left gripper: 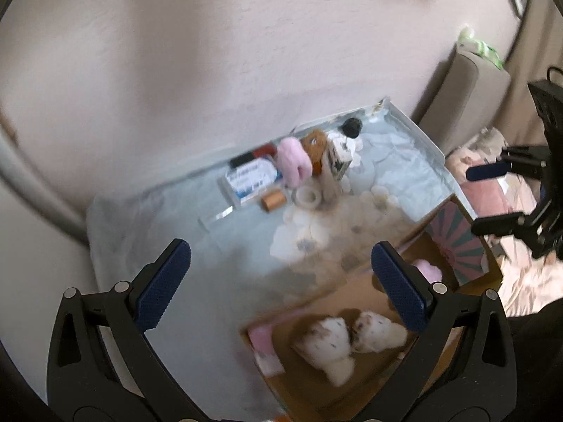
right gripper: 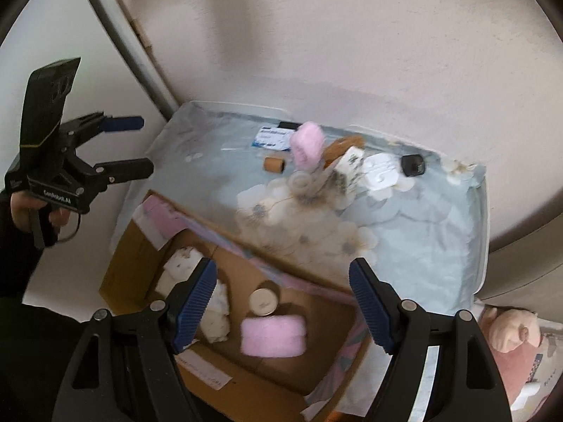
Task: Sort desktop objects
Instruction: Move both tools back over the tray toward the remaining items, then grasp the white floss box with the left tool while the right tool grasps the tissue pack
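Note:
A table under a pale blue floral cloth [right gripper: 422, 246] carries a cluster at its back: a pink plush [right gripper: 308, 144], a brown spool [right gripper: 274, 164], a blue-white packet [right gripper: 272, 138], a tape roll [right gripper: 301, 181], a white box [right gripper: 352, 165] and a black object [right gripper: 413, 165]. An open cardboard box [right gripper: 147, 242] beside the table holds white plush toys [right gripper: 214, 316], a pink plush [right gripper: 272, 336] and a round white jar [right gripper: 263, 300]. My right gripper [right gripper: 283, 304] hangs open and empty above the box. My left gripper [left gripper: 281, 281] is open and empty over the table's near edge.
A person's hand [right gripper: 24, 207] holds the left gripper's handle. A pink plush pig [right gripper: 510, 330] lies on bedding to the right of the table. A beige chair back [left gripper: 464, 88] stands behind the table's far corner, and a wall runs along the back.

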Tool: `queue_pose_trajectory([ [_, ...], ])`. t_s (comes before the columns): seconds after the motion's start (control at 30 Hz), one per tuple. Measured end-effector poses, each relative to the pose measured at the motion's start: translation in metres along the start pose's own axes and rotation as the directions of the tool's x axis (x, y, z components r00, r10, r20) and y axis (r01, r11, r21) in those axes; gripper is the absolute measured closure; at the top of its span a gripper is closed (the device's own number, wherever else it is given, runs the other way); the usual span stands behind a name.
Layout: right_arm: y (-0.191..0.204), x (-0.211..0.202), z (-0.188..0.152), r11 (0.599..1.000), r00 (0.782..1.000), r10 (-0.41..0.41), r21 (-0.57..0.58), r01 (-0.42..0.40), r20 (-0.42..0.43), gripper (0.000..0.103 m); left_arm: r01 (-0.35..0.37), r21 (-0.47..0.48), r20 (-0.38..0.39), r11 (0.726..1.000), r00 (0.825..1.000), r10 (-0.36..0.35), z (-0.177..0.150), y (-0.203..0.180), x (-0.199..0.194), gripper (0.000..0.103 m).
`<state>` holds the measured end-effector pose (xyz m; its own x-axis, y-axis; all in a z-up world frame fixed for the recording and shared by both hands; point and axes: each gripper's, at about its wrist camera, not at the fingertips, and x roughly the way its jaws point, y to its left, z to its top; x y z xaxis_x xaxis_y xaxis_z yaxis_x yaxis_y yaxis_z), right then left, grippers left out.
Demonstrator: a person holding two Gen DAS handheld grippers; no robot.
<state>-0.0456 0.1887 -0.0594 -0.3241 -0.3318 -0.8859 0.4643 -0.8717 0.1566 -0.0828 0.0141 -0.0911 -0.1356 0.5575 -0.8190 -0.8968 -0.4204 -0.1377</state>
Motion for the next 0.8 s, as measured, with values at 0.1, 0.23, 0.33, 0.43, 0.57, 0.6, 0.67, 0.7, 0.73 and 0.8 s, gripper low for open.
queue_pose_trajectory([
  [0.1,-0.007,0.003,0.007,1.000,1.000,-0.022,-0.011,0.022,-0.005,0.029,0.000,0.099,-0.001,0.995,1.000,0.001,0.014,0.000,0.015,0.001],
  [0.23,-0.022,0.011,0.019,1.000,1.000,-0.012,-0.013,0.012,-0.007,0.029,0.020,0.175,-0.007,0.984,1.000,-0.019,0.033,0.005,0.046,0.001],
  [0.33,-0.035,0.022,0.030,1.000,1.000,-0.015,0.008,0.015,-0.016,0.029,0.054,0.201,-0.008,0.978,0.999,-0.053,0.047,0.011,0.071,0.001],
  [0.43,-0.047,0.037,0.042,1.000,1.000,-0.010,0.017,0.010,-0.017,0.029,0.088,0.231,-0.028,0.969,0.996,-0.084,0.058,0.013,0.102,0.001],
  [0.57,-0.061,0.065,0.058,1.000,0.999,-0.012,-0.009,0.012,-0.033,0.029,0.116,0.326,-0.082,0.938,0.992,-0.094,0.060,0.009,0.147,0.010],
  [0.6,-0.065,0.069,0.060,1.000,0.999,-0.009,-0.018,0.008,-0.037,0.029,0.121,0.343,-0.093,0.932,0.991,-0.094,0.059,0.009,0.154,0.012],
  [0.67,-0.073,0.081,0.065,0.999,0.999,-0.004,-0.042,0.002,-0.051,0.029,0.130,0.378,-0.114,0.917,0.989,-0.093,0.056,0.010,0.171,0.013],
  [0.7,-0.075,0.085,0.067,0.999,0.998,-0.007,-0.052,0.004,-0.057,0.029,0.136,0.386,-0.123,0.913,0.988,-0.095,0.056,0.012,0.178,0.013],
  [0.73,-0.078,0.089,0.068,0.998,0.998,-0.011,-0.063,0.007,-0.062,0.029,0.139,0.389,-0.128,0.911,0.987,-0.096,0.055,0.014,0.183,0.014],
  [0.8,-0.082,0.098,0.070,0.997,0.998,-0.017,-0.083,0.011,-0.067,0.029,0.151,0.389,-0.141,0.909,0.985,-0.103,0.055,0.019,0.193,0.017],
])
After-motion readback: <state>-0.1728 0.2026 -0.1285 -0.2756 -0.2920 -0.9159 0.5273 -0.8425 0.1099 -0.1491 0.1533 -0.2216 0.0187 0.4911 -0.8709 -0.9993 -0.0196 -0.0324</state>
